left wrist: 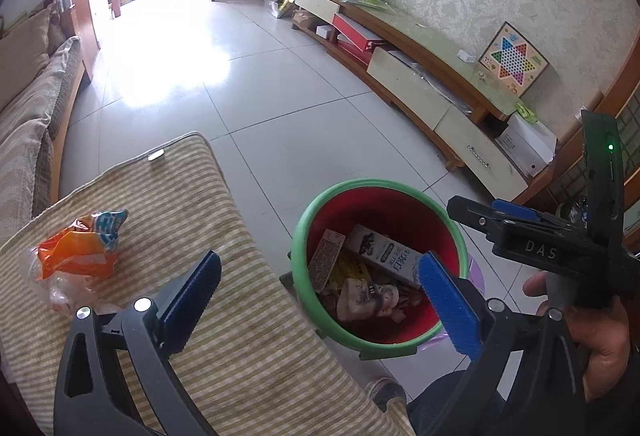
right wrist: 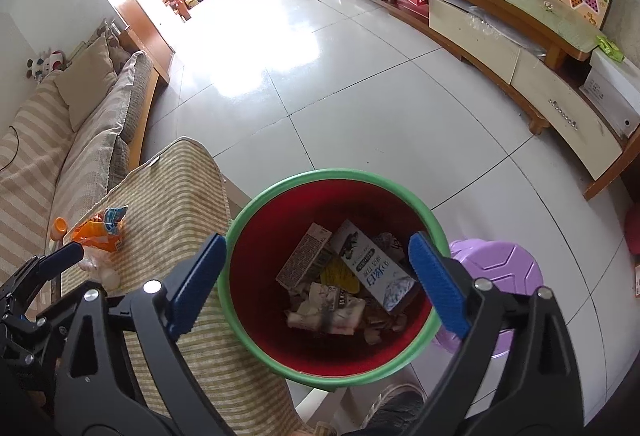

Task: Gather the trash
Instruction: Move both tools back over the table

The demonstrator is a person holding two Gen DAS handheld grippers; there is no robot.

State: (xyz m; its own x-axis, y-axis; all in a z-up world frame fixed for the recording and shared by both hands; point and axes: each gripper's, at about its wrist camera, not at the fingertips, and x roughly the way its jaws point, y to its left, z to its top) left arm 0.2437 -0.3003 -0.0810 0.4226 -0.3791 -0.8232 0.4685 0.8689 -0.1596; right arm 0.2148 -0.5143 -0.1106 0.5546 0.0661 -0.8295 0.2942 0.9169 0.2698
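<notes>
A red bin with a green rim (left wrist: 304, 232) (right wrist: 280, 184) stands on the floor beside a striped cushion. It holds cartons, a white and blue box (right wrist: 376, 268) and crumpled paper (right wrist: 324, 308). An orange and blue snack wrapper (left wrist: 80, 248) (right wrist: 100, 228) lies on the cushion with clear plastic under it. My left gripper (left wrist: 320, 288) is open and empty, spanning the cushion edge and the bin. My right gripper (right wrist: 316, 268) is open and empty, right above the bin; it also shows at the right of the left wrist view (left wrist: 516, 224).
The striped cushion (left wrist: 248, 336) (right wrist: 168, 204) is at the left. A purple plastic stool (right wrist: 496, 268) stands right of the bin. A sofa (right wrist: 80, 140) runs along the left, a long TV cabinet (right wrist: 500, 36) along the right. Tiled floor lies between.
</notes>
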